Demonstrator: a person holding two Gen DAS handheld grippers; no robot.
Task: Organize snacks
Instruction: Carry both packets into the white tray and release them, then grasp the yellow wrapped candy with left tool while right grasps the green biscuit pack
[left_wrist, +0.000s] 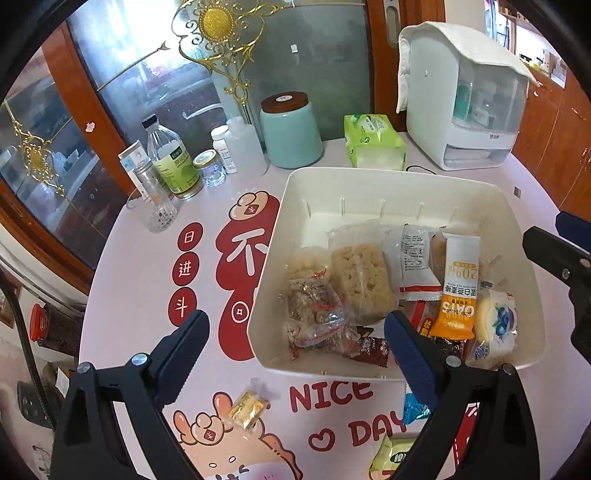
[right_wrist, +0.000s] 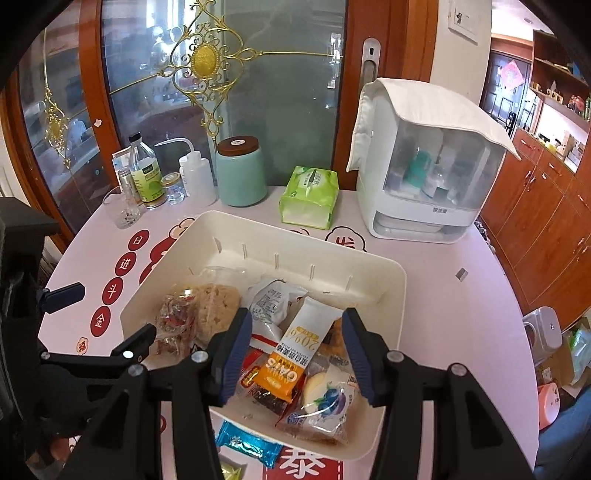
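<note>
- Round pink printed table (left_wrist: 147, 295): carries the cream plastic bin (left_wrist: 406, 192), already holding most snacks.
- Left claw (left_wrist: 295, 343): released, empty, above the bin's near-left corner.
- Right claw (right_wrist: 295, 354): half-spread, empty, over the bin.
- Small gold-wrapped candy (left_wrist: 248, 406): loose just before the bin; the left claw should straddle it squarely before clenching.

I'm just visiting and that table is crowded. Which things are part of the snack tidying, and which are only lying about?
Part of the job:
- white bin
- oat bar inside it
- blueberry cake packet inside it
- gold candy on the table
- blue candy on the table

Lying about:
- teal jar
- tissue pack
- white storage box
- glass bottle
</note>
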